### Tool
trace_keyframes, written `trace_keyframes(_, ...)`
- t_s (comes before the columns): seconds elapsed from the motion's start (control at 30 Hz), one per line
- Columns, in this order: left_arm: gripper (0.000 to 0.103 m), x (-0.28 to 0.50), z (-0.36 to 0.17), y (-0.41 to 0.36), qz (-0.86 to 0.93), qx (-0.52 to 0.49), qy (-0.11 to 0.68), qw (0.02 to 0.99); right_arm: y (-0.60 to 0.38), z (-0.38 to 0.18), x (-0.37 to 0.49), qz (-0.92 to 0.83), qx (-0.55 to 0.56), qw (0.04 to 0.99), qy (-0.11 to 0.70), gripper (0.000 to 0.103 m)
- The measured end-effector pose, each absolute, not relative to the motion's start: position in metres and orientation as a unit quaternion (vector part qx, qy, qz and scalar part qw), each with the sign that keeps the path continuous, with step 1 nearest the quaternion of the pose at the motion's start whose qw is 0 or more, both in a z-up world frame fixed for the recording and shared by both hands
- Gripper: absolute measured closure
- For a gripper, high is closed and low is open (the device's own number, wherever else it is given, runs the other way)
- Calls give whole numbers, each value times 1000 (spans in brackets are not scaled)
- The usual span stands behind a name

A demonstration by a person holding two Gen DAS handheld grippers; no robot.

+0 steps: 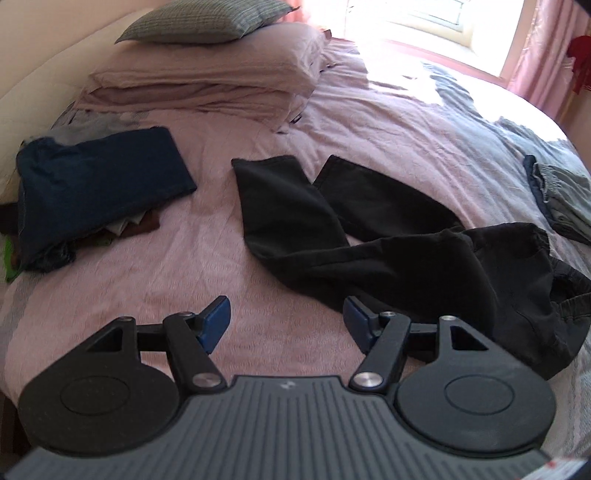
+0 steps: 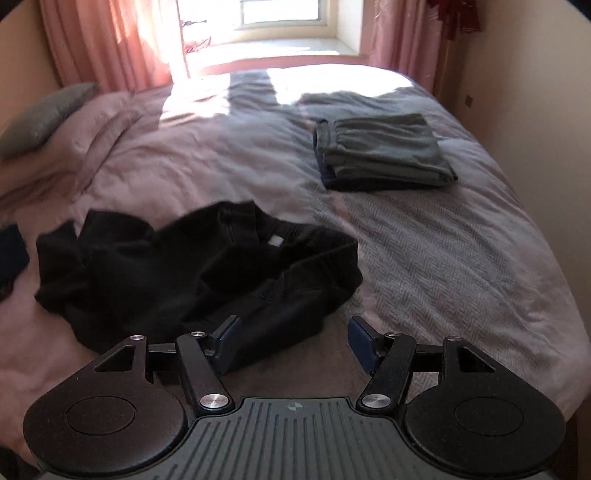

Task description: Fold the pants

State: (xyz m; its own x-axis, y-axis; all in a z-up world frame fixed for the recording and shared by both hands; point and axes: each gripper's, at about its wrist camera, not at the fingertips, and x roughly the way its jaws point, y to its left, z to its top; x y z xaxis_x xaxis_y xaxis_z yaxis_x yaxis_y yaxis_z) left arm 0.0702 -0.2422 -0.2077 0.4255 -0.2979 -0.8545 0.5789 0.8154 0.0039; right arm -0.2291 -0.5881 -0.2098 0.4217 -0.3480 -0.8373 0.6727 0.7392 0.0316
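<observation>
Black pants (image 1: 388,251): crumpled mid-bed (image 1: 147,280). Left gripper (image 1: 286,321) and right gripper (image 2: 293,341) both gaped, empty. We judged pinching the bunched waistband risked catching several layers.

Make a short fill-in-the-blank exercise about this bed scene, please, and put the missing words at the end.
1. The black pants lie crumpled on the ____.
2. The jaws of the left gripper and the right gripper are both ____.
3. The folded grey-green pants lie on the side of the bed near the ____.
4. The striped pillow lies on top of a ____ pillow.

Missing words: bed; open; window; pink
</observation>
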Motion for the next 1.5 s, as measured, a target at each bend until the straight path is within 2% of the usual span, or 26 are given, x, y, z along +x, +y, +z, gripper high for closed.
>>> trace_keyframes(0.13, 37, 43, -235, -246, -206, 161, 487, 833, -649, -284, -258, -273, 204, 822, 456, 42)
trace_keyframes(0.27, 37, 22, -254, -247, -175, 154, 513, 826, -713, -329, -255, -233, 202, 838, 450, 42)
trace_keyframes(0.4, 37, 11, -265, -250, -168, 156, 521, 823, -745, -353, -238, -176, 226, 856, 430, 42)
trace_keyframes(0.5, 37, 18, -270, -250, -167, 128, 523, 826, -750, -360, -230, -142, 285, 865, 388, 43)
trace_keyframes(0.53, 37, 23, -271, -249, -166, 115, 524, 828, -742, -356, -229, -138, 297, 869, 371, 60)
trace_keyframes(0.57, 37, 27, -272, -249, -166, 106, 522, 830, -736, -355, -227, -128, 296, 874, 363, 88)
trace_keyframes(0.67, 37, 40, -275, -251, -174, 104, 513, 834, -711, -332, -233, -143, 322, 872, 339, 91)
trace_keyframes(0.87, 37, 75, -285, -253, -204, 87, 508, 832, -695, -255, -321, -251, 499, 817, 141, 93)
trace_keyframes(0.97, 35, 98, -292, -262, -232, 88, 507, 826, -674, -236, -387, -354, 540, 758, 93, 93)
trace_keyframes(1.07, 30, 122, -305, -275, -260, 81, 504, 820, -644, -236, -445, -470, 567, 672, 80, 93)
trace_keyframes(1.17, 30, 143, -324, -294, -284, 75, 515, 806, -620, -259, -474, -550, 576, 586, 149, 92)
trace_keyframes(1.23, 30, 154, -335, -312, -302, 65, 522, 795, -610, -279, -474, -551, 606, 555, 144, 92)
trace_keyframes(1.5, 22, 193, -380, -378, -341, 15, 567, 750, -632, -262, -444, -550, 555, 614, 107, 91)
